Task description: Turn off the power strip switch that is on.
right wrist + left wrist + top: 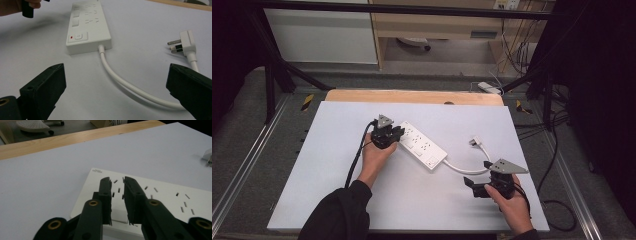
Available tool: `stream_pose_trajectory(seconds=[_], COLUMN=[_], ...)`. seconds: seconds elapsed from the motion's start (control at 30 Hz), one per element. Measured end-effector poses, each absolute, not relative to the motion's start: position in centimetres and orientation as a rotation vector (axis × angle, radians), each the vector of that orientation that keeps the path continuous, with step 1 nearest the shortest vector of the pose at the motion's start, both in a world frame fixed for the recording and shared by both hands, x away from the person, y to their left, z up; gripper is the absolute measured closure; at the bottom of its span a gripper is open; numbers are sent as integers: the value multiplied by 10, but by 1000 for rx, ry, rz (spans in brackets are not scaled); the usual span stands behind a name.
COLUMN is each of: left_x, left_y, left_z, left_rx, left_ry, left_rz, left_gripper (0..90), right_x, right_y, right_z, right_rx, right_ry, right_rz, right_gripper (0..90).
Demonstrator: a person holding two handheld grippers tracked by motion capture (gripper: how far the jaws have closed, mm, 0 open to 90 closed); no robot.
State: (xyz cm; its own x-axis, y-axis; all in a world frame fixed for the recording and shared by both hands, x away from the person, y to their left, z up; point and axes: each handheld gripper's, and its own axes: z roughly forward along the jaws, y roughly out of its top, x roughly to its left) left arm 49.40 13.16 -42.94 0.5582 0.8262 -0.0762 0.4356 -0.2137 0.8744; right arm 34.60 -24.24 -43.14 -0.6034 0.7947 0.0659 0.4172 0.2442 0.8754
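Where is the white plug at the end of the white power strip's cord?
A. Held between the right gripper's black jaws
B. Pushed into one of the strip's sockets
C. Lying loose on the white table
C: the white plug lies on the white table with its prongs bare, apart from the white power strip.

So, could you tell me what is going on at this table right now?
A person works on a white power strip lying on the white table with a gripper in each hand. The left gripper is over the far end of the strip, its jaws only narrowly apart above the sockets with nothing gripped. The right gripper waits wide open near the strip's cable, whose plug lies loose on the table.
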Motion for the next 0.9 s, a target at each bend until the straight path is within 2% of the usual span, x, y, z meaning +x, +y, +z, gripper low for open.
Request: stream_pose_trajectory(seconds=[0.37, 0.63, 0.73, 0.9], left_x=[491, 491, 490, 486], left_y=[136, 142, 144, 144], left_z=[-422, -417, -415, -410], left_rx=[1809, 1781, 1781, 1780], left_ry=[1049, 1099, 1101, 1108], left_rz=[527, 527, 528, 543], left_gripper=[462, 146, 109, 102], right_x=[346, 346, 346, 346], right_y=[-242, -242, -241, -241], right_z=[-431, -432, -432, -432], right_rx=[1109, 1111, 1110, 1111], right_ry=[2132, 2134, 2135, 2135], right_rz=[1310, 1310, 1309, 1311], right_gripper=[31, 30, 30, 30])
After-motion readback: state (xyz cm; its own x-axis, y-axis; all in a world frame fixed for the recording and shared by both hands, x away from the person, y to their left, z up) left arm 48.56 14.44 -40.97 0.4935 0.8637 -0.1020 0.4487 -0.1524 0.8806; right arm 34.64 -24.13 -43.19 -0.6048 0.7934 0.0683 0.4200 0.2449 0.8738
